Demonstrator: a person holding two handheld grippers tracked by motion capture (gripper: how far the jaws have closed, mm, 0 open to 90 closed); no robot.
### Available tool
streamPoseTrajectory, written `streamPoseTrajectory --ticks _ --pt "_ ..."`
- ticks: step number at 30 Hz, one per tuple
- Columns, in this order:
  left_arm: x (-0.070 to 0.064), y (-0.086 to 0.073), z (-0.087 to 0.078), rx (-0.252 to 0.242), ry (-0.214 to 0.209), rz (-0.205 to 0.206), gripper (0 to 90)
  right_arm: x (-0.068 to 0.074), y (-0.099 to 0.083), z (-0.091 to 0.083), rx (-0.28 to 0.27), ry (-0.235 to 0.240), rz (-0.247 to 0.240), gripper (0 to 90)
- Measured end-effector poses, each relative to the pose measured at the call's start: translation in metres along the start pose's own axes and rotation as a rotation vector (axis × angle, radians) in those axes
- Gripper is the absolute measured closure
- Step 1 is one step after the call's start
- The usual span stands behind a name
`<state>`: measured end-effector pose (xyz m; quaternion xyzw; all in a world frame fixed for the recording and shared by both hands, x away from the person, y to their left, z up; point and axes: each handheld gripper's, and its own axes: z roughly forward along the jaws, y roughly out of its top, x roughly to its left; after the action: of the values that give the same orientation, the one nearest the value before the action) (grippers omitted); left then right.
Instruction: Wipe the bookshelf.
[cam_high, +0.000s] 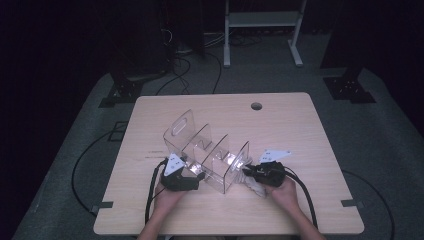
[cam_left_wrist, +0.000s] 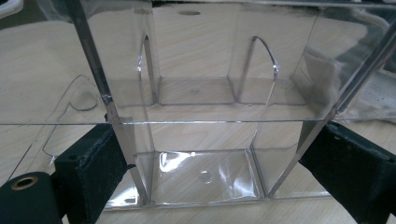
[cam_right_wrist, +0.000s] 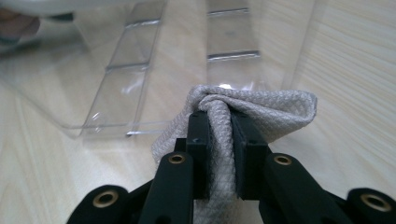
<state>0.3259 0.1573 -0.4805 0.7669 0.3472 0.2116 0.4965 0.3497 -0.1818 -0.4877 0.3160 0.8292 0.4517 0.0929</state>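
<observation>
A clear plastic organizer (cam_high: 207, 150) with several open compartments and a handle cut-out lies slantwise on the wooden table (cam_high: 300, 130). My left gripper (cam_high: 187, 175) is at its near left end. In the left gripper view the two black jaws press on opposite walls of the organizer (cam_left_wrist: 201, 93), so the left gripper (cam_left_wrist: 217, 140) is shut on it. My right gripper (cam_high: 248, 172) sits at the organizer's near right end, shut on a bunched grey cloth (cam_right_wrist: 275, 112). The right gripper (cam_right_wrist: 219, 123) holds the cloth close to the organizer's wall (cam_right_wrist: 130, 70). Some cloth (cam_high: 255, 187) hangs below the hand.
A round cable hole (cam_high: 256, 106) is near the table's far edge. Beyond the table stand a white metal frame (cam_high: 262, 20) and black stand bases (cam_high: 350, 87), with cables on the floor. Bare tabletop lies to the far right and far left of the organizer.
</observation>
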Motion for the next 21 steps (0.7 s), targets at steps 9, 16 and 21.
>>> streamPoseTrajectory --ticks 9,16,21 --pt "0.000 0.000 0.000 -0.002 0.001 -0.001 8.2 0.042 0.004 -0.001 0.005 0.122 -0.131 78.7" --pt "0.000 -0.001 0.000 -0.006 0.009 -0.005 8.3 0.065 0.005 0.000 -0.006 0.170 -0.210 79.0" --pt "0.001 -0.001 0.000 -0.005 0.010 -0.005 8.2 0.067 0.000 0.005 0.013 0.144 -0.213 79.0"
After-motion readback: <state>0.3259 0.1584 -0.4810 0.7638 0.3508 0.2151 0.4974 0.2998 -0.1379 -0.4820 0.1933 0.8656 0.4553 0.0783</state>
